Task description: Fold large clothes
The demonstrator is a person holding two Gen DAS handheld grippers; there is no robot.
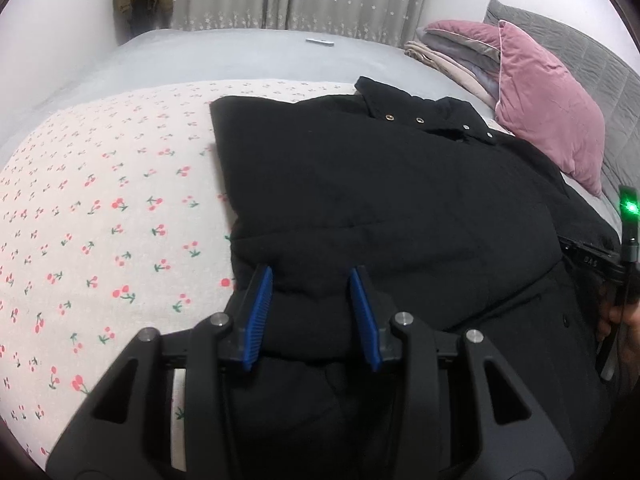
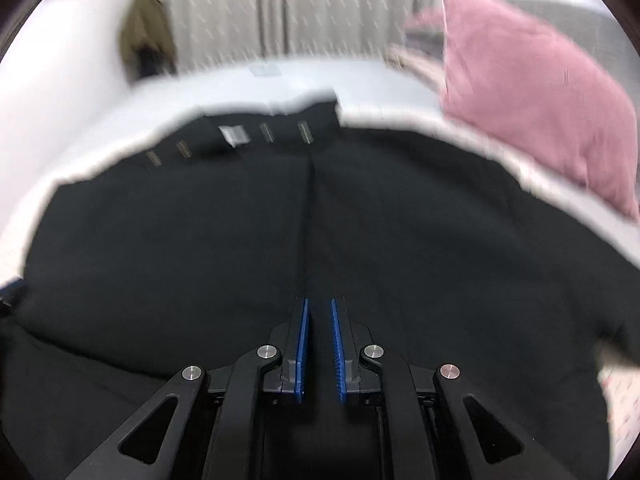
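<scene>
Black coat (image 1: 380, 200) spread on a bed, over a cherry-print sheet (image 1: 100, 200), collar toward a pink pillow (image 1: 548, 108). Left tongs (image 1: 311, 280) partly apart, straddling a puffy fold at the coat's near hem; pad contact unclear. Right tongs (image 2: 319, 304) nearly closed (view blurred) over the coat's middle; whether pinching cloth, cannot tell.

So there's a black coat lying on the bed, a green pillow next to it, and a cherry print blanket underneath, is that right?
Not quite: the pillow beside the coat is pink, not green, as the left wrist view shows. The rest holds: the black coat lies on the bed, over a cherry print blanket.
</scene>
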